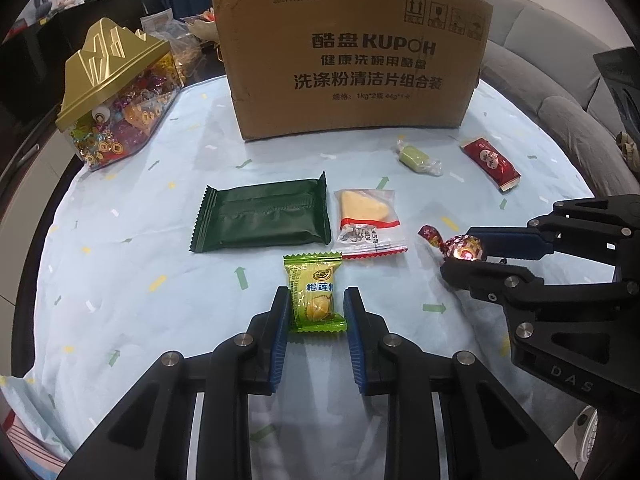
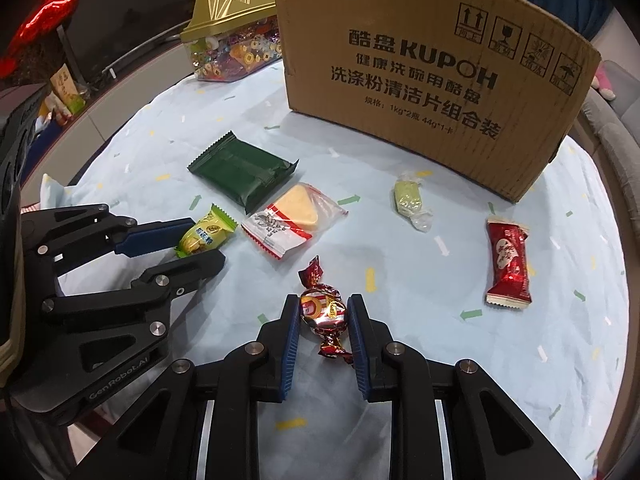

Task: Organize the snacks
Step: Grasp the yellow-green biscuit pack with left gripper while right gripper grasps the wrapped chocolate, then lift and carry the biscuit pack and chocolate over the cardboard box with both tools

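My left gripper (image 1: 316, 296) is shut on a green-yellow wrapped candy (image 1: 314, 280) that lies on the pale blue cloth, one blue pad against each side. In the right wrist view the same left gripper (image 2: 204, 242) pinches that candy (image 2: 208, 228) at the left. My right gripper (image 2: 324, 304) is shut on a red foil twist candy (image 2: 324, 312), also down on the cloth. From the left wrist view, the right gripper (image 1: 458, 252) holds the foil candy (image 1: 466, 247) at the right.
A dark green packet (image 1: 262, 216), a yellow triangular snack in a clear bag (image 1: 368, 216), a pale green candy (image 1: 416, 158) and a red packet (image 1: 490, 164) lie loose. Behind them stands a cardboard box (image 1: 352, 56). A gold-lidded candy jar (image 1: 116, 92) is back left.
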{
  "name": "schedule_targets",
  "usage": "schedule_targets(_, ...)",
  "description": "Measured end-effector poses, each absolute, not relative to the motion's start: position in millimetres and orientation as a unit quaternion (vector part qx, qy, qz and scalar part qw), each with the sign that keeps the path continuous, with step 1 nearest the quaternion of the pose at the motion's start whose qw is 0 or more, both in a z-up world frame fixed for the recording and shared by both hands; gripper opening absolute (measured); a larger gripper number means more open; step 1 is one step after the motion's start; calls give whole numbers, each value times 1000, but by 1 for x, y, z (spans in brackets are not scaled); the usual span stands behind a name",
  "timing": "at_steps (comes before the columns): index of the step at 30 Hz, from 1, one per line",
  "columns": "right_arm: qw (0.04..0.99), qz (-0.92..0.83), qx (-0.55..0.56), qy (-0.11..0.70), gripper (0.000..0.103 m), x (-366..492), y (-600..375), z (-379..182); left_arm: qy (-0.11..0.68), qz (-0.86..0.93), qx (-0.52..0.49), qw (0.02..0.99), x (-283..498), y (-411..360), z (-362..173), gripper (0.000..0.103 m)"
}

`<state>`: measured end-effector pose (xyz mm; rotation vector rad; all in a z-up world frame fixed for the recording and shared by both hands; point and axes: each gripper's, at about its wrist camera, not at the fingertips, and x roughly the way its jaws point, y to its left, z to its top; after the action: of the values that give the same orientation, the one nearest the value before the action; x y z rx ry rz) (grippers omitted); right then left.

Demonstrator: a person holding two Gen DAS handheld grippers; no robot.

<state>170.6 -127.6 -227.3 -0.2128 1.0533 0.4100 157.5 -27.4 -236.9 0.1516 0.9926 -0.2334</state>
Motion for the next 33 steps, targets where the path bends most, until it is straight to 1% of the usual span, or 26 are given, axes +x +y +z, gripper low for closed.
schedule_targets(33, 883, 158, -92, 433, 25, 166, -139, -144, 423, -79, 69, 900, 153, -30, -163, 27)
